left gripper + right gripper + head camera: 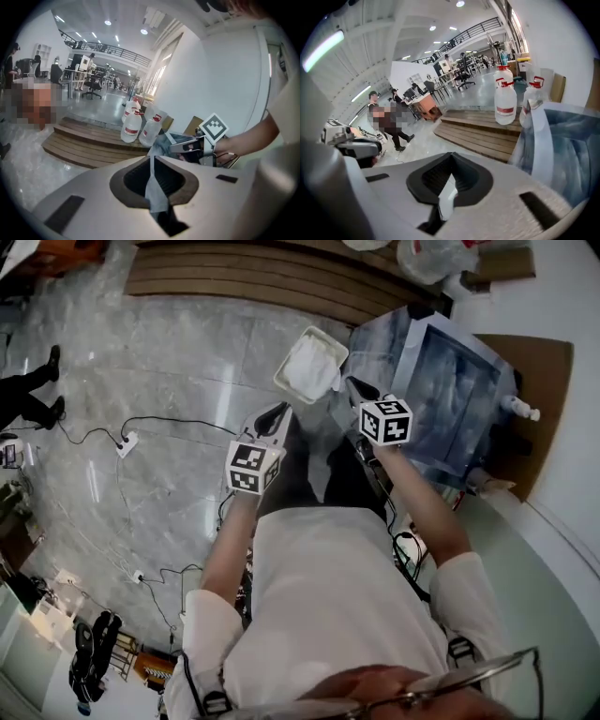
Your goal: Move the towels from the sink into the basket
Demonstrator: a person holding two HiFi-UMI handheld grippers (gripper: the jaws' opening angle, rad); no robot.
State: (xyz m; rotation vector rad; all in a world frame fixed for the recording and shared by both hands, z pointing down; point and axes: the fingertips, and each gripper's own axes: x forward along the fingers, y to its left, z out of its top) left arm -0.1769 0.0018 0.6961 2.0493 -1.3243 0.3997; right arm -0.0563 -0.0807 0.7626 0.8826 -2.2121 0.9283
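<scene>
A thin grey towel [153, 192] is pinched in my left gripper [152, 161], which is shut on it. The cloth runs up to my right gripper [194, 146]. In the right gripper view that gripper [451, 161] is also shut, with a pale fold of the towel [446, 199] between its pads. In the head view both grippers are raised side by side, the left gripper [278, 412] just below the white basket [323, 341] and the right gripper [356, 385] between the basket and the steel sink [455, 399]. White cloth lies in the basket. I cannot make out the held towel in the head view.
Wooden steps [262, 277] run along the far side, with large water bottles [133, 126] on them. A small white bottle [520, 409] stands at the sink's right edge. Cables and a power strip [127, 442] lie on the grey floor. People stand far off in the hall.
</scene>
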